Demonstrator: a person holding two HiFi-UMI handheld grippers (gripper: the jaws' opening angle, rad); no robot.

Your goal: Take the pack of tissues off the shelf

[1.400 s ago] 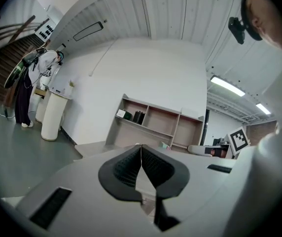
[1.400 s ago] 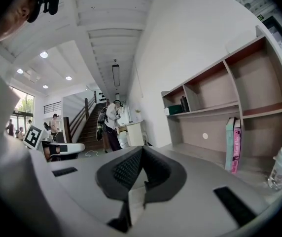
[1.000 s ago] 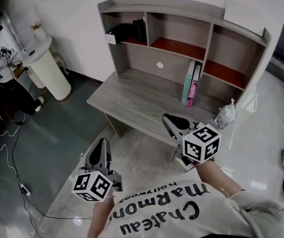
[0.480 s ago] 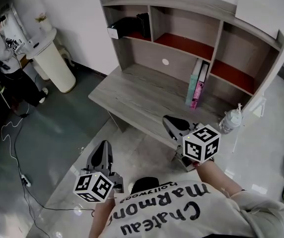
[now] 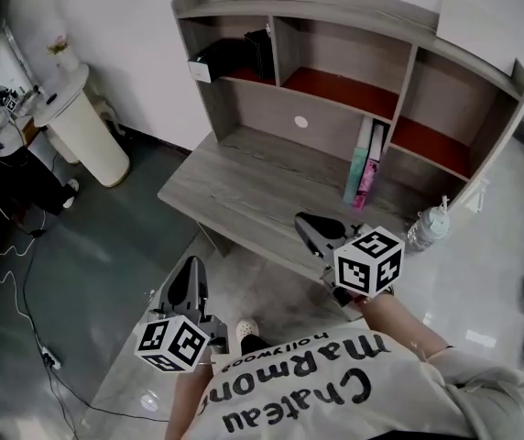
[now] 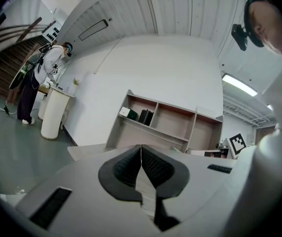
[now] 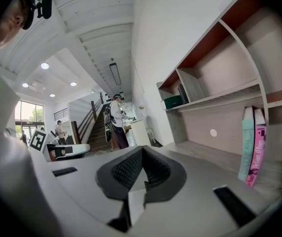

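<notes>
Grey floor and a white wall surround the wooden desk (image 5: 244, 191) with its shelf (image 5: 354, 12) on top. A person stands in front of it with a gripper in each hand.

The left gripper (image 5: 191, 266) is low, before the near edge of the desk and apart from it. Its jaws are pressed together and nothing is between them. The right gripper (image 5: 306, 221) is just over the front edge of the desk. Its jaws are also fully closed and they hold nothing.

The pack (image 5: 205, 62) of tissues, which I take to be the dark pack with a white end, lies in the top left compartment. It is ahead of and above both grippers, well apart from them and more on the left gripper's side. A black thing (image 5: 258, 51) stands just beside it, on the side toward the right gripper. Two books (image 5: 365, 161) stand on the desk ahead of the right gripper, and a bottle (image 5: 427, 227) is at that gripper's right.

I judge the step in hand to be the approach, because neither gripper is near the shelf yet. Next, one gripper must rise to that compartment and open its jaws wide enough for the pack. Then it must close on the pack without pushing the black thing.
</notes>
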